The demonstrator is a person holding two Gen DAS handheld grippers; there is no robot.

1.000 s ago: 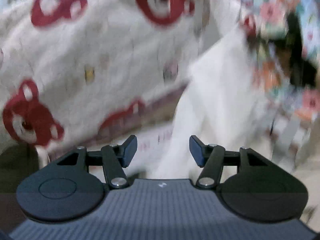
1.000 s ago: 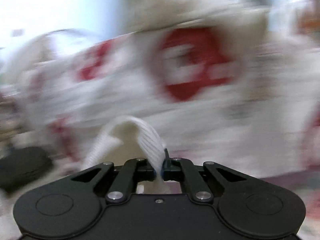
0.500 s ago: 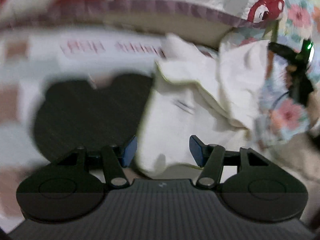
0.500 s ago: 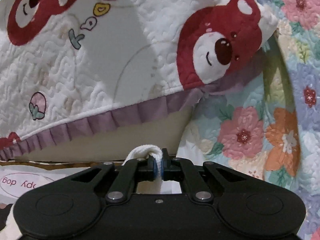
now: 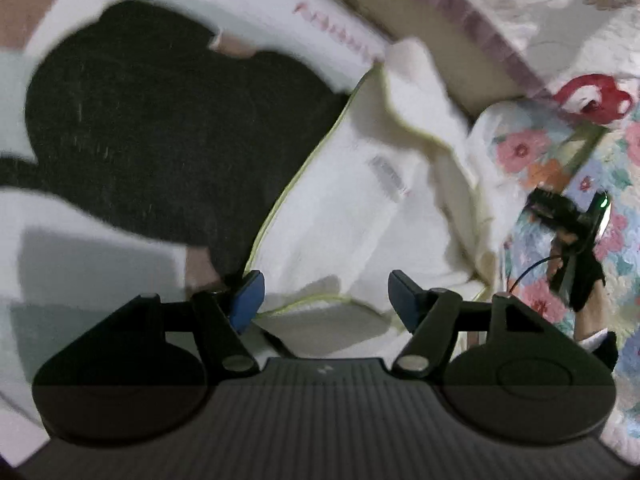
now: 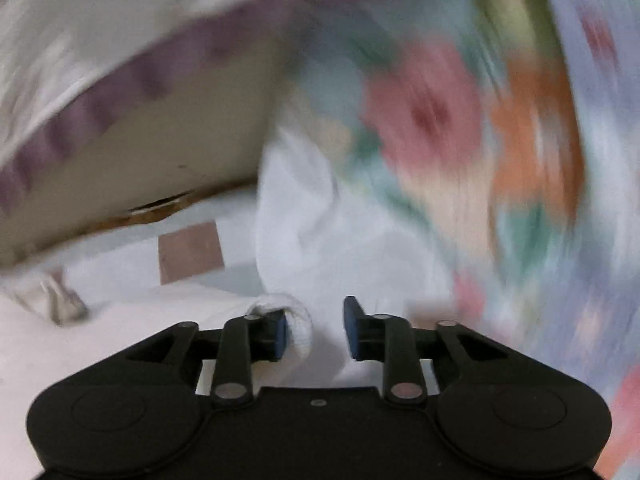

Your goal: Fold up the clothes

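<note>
A cream-white garment (image 5: 360,216) with a thin yellow-green edge lies crumpled on the floor mat, partly over a black bear-shaped patch (image 5: 160,132). My left gripper (image 5: 324,300) hangs open just above its near edge, nothing between the fingers. In the right wrist view my right gripper (image 6: 314,332) stands open; a white ribbed cuff (image 6: 296,320) of the garment rests against the left finger, loose. The white cloth (image 6: 312,216) bunches ahead of it. The right gripper (image 5: 568,232) also shows in the left wrist view, held by a gloved hand.
A bear-print quilt with a purple ruffle (image 6: 100,92) hangs over the bed edge at the back. A floral quilt (image 6: 500,128) fills the right side. The white mat (image 5: 280,4) carries pink lettering. Both views are motion-blurred.
My right gripper has opened and let go of the white cuff, and has swung down toward the floor. My left gripper has dropped closer to the garment, still open.
</note>
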